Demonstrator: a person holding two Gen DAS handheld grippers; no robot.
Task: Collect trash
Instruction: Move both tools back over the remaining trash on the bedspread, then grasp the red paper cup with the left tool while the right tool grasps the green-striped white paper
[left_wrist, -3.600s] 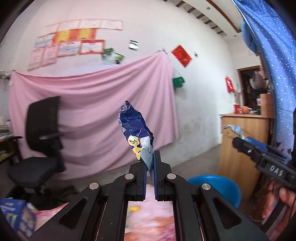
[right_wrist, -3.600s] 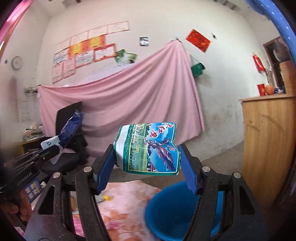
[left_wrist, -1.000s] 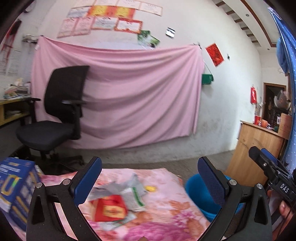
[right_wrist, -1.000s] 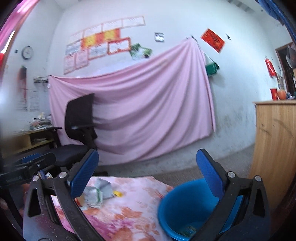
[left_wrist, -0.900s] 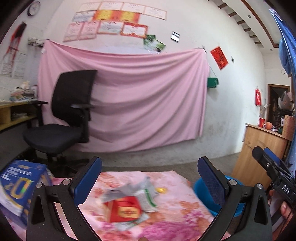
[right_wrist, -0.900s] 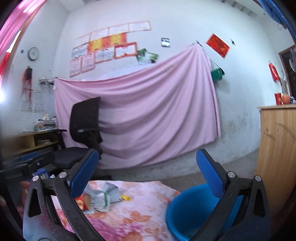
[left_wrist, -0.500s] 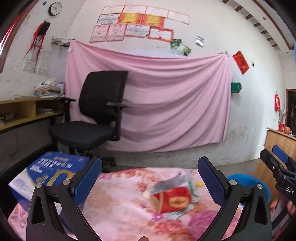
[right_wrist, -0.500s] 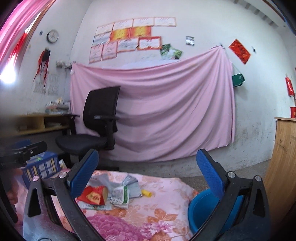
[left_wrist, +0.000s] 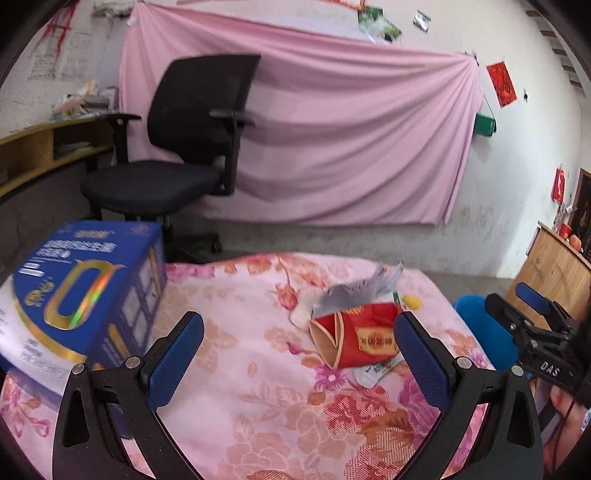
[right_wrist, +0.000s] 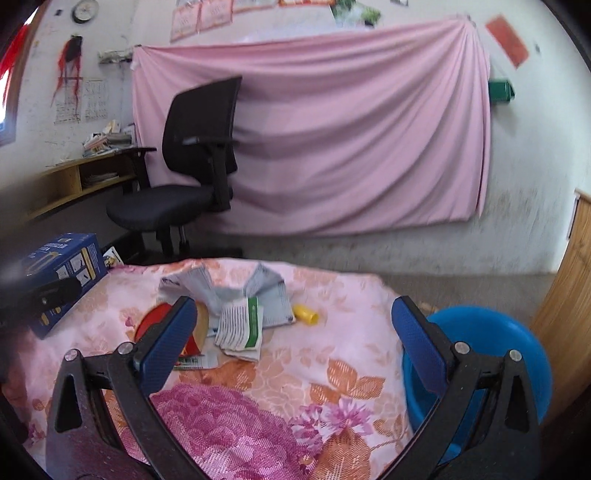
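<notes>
1. Currently outstanding: a heap of trash lies on the pink floral cloth (left_wrist: 229, 373), not yet collected. It comprises a red carton (left_wrist: 364, 338), flattened and open at one end; grey crumpled wrappers (right_wrist: 225, 291); a white-and-green packet (right_wrist: 242, 328); and a small yellow piece (right_wrist: 306, 314) just beside the pile.
2. Receptacle: blue bucket (right_wrist: 491, 332), on the floor just off the cloth's right edge. Its contents cannot be seen from here.
3. Left gripper (left_wrist: 295, 350): fingers wide apart, empty, hovering above the cloth with the red carton between and beyond its tips.
4. Right gripper (right_wrist: 291, 345): fingers wide apart, empty, with the packet and wrappers ahead of it.
5. Non-trash nearby: blue box (left_wrist: 85, 291) at the cloth's left side; black office chair (right_wrist: 192, 177) behind.
6. Change on record: 3.6 s ago the left held a dark blue snack bag and the right a green printed packet, both near the bucket. Both are now released, and the grippers have swung back toward the heap.
7. Judgement: partly done; several pieces remain.
</notes>
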